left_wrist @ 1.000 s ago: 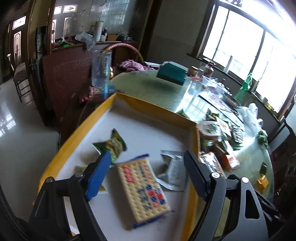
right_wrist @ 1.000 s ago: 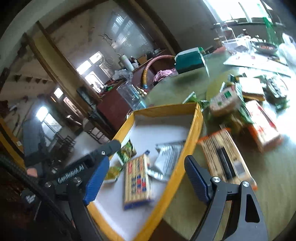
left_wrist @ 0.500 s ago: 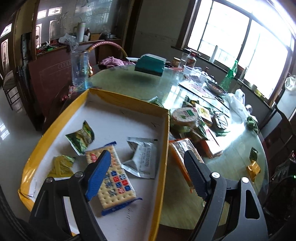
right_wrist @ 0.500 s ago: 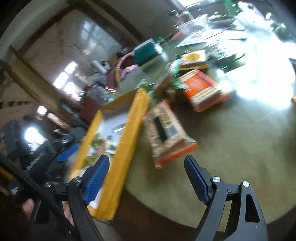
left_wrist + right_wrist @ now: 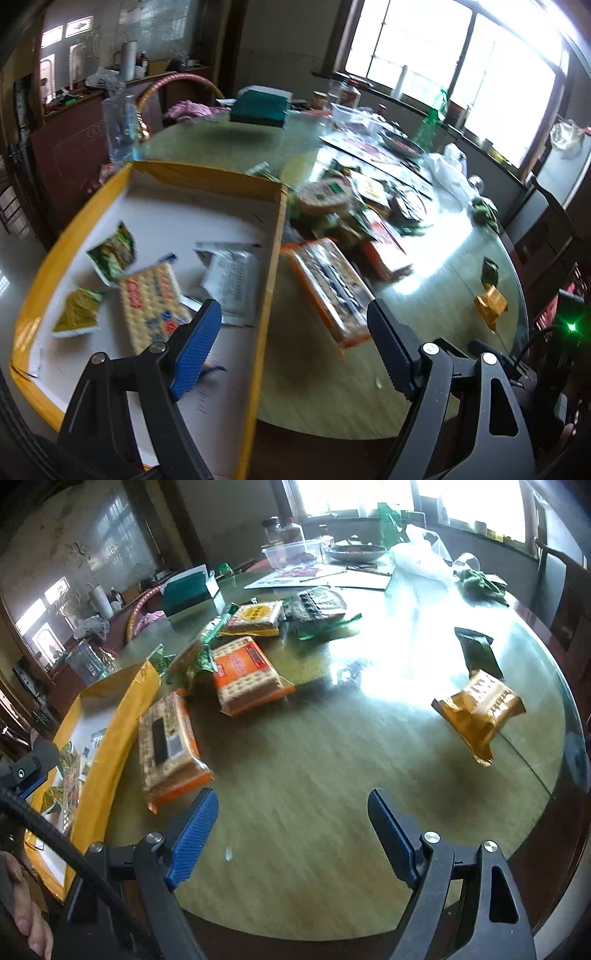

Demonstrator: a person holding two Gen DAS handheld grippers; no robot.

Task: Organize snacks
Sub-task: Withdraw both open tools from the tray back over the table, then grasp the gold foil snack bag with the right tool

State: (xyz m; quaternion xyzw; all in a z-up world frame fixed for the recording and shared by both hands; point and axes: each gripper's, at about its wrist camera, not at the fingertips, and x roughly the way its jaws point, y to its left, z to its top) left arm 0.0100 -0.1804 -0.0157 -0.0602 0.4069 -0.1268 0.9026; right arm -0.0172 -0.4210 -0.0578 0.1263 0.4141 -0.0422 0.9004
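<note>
A yellow-rimmed box (image 5: 271, 266) (image 5: 114, 734) with a white floor sits at the table's near left edge. It holds a cracker pack (image 5: 153, 306), a silver pouch (image 5: 229, 277) and two small green packets (image 5: 112, 253). More snacks lie right of the box: an orange cracker pack (image 5: 328, 288) (image 5: 168, 746), a second orange pack (image 5: 245, 674), a yellow pack (image 5: 256, 616) and a gold packet (image 5: 478, 707). My left gripper (image 5: 293, 347) hangs open over the box's right wall, nothing between its fingers. My right gripper (image 5: 291, 834) stands open and empty above bare table, near the orange cracker pack.
The round glass-topped table (image 5: 332, 775) carries a teal tissue box (image 5: 260, 107), a clear container (image 5: 291, 554), a dish (image 5: 356, 552), papers and a white plastic bag (image 5: 421, 559) at the far side. A dark packet (image 5: 478, 651) lies near the gold one. A chair (image 5: 550, 221) stands right.
Both grippers swung right, away from the box toward the loose snacks. The right wrist view now looks down on the open table instead of the box. Both stayed open.
</note>
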